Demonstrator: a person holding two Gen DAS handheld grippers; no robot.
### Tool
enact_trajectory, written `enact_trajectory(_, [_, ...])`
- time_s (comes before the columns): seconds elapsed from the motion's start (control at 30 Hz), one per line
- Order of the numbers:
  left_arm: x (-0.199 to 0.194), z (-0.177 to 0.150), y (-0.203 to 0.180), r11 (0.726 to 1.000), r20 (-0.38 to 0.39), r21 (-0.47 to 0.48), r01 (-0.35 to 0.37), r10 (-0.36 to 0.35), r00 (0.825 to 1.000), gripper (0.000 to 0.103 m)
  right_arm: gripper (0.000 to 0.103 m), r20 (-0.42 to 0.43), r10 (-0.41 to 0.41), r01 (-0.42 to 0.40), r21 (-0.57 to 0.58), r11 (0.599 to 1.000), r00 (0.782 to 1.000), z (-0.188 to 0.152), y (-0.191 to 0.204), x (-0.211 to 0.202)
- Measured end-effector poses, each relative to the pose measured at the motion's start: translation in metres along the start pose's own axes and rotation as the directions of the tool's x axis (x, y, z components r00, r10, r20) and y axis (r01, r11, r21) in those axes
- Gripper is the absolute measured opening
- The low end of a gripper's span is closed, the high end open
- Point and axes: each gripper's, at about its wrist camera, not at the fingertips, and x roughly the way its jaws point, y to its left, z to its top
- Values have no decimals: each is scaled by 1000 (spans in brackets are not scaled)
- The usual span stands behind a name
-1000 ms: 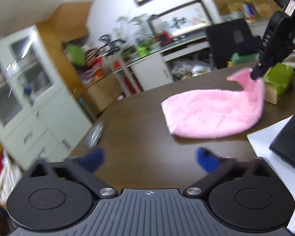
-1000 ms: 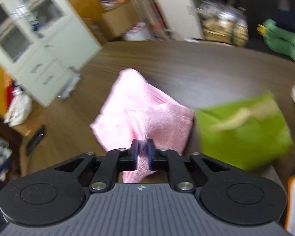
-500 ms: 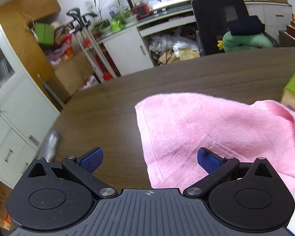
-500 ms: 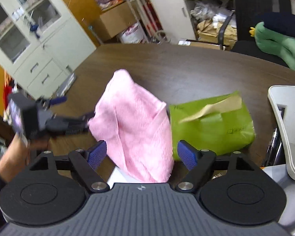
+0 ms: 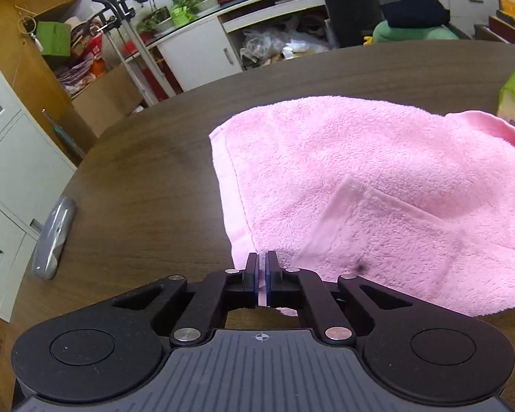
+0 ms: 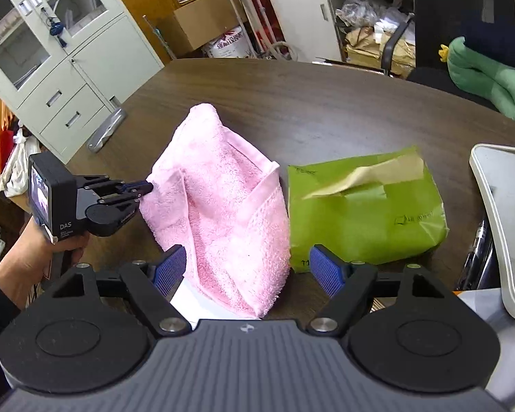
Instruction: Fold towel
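A pink towel (image 5: 377, 178) lies loosely folded on the dark wooden table (image 5: 137, 178). My left gripper (image 5: 261, 267) is shut on the towel's near corner. In the right wrist view the towel (image 6: 223, 206) lies bunched in front of my right gripper (image 6: 249, 267), which is open and empty, its blue fingers on either side of the towel's near end. The left gripper (image 6: 147, 187) also shows there, at the left, pinching the towel's edge.
A green tissue pack (image 6: 364, 209) lies just right of the towel. A grey flat object (image 5: 53, 240) lies near the table's left edge. A white tray (image 6: 504, 219) and paper (image 6: 202, 305) are near the right gripper. Cabinets and a chair stand beyond the table.
My left gripper moved up to the towel and shut on its near corner. My right gripper let go of the towel, opened and drew back.
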Motion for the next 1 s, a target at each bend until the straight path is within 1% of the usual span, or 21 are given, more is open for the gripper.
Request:
enact_trajectory(0.03, [-3, -2, 1, 1000, 3, 12, 19, -19, 1000, 6, 81, -4, 3, -3, -4, 1000, 1000, 0, 1, 1])
enact_trajectory(0.07, [-3, -1, 1, 1000, 6, 16, 24, -24, 1000, 10, 81, -7, 3, -3, -6, 1000, 1000, 0, 1, 2])
enact_trajectory(0.13, [-6, 2, 3, 999, 36, 25, 20, -21, 999, 44, 81, -10, 1, -1, -8, 1000, 1000, 0, 1, 3])
enact_trajectory(0.17, [-8, 4, 4, 999, 52, 30, 18, -19, 998, 89, 81, -13, 2, -2, -7, 1000, 1000, 0, 0, 5])
enact_trajectory(0.2, [-14, 7, 3, 998, 105, 56, 21, -27, 994, 99, 81, -18, 3, -4, -6, 1000, 1000, 0, -2, 7])
enact_trajectory(0.23, [-17, 11, 2, 996, 142, 89, 31, -43, 989, 103, 81, -23, 6, -6, -5, 1000, 1000, 1, -3, 8])
enact_trajectory(0.3, [-17, 19, 1, 991, 166, 124, 51, -71, 984, 103, 81, -36, 14, -14, -2, 1000, 999, 1, -6, 13])
enact_trajectory(0.37, [-17, 26, -2, 979, 174, 191, 70, -104, 979, 103, 81, -47, 17, -17, 4, 1000, 999, 2, -9, 17])
enact_trajectory(0.43, [-12, 31, -8, 964, 149, 255, 81, -122, 981, 103, 81, -49, 22, -22, 3, 1000, 999, 3, -11, 19])
enact_trajectory(0.53, [-3, 33, -13, 945, 112, 299, 134, -175, 978, 103, 81, -60, 36, -36, 3, 999, 998, 2, -13, 21])
enact_trajectory(0.57, [-1, 32, -13, 939, 105, 301, 168, -207, 973, 103, 81, -65, 39, -39, 1, 999, 997, 1, -14, 21])
enact_trajectory(0.6, [0, 31, -13, 929, 103, 296, 225, -265, 959, 102, 81, -69, 38, -39, -4, 999, 997, 0, -14, 21])
enact_trajectory(0.63, [1, 29, -13, 919, 100, 290, 268, -308, 946, 101, 81, -72, 37, -38, -9, 999, 997, -1, -14, 20])
enact_trajectory(0.67, [0, 27, -12, 915, 97, 288, 282, -321, 942, 93, 81, -73, 37, -38, -13, 999, 997, -1, -14, 20])
enact_trajectory(0.7, [3, 25, -13, 912, 86, 288, 290, -327, 941, 79, 82, -74, 38, -39, -18, 999, 997, -2, -14, 20])
enact_trajectory(0.73, [6, 24, -13, 910, 72, 289, 298, -331, 941, 73, 82, -75, 39, -41, -21, 999, 996, -3, -14, 20])
enact_trajectory(0.77, [13, 21, -16, 902, 30, 284, 324, -346, 938, 66, 82, -76, 43, -45, -19, 999, 996, -3, -14, 21])
enact_trajectory(0.83, [16, 18, -14, 897, 17, 277, 343, -362, 932, 65, 82, -81, 51, -53, -21, 998, 995, -3, -13, 22])
enact_trajectory(0.9, [18, 19, -12, 893, 18, 247, 376, -393, 920, 65, 82, -87, 51, -54, -29, 998, 995, -5, -12, 24])
enact_trajectory(1.0, [20, 18, -10, 887, 7, 220, 407, -418, 908, 64, 83, -97, 50, -54, -38, 998, 994, -7, -11, 26])
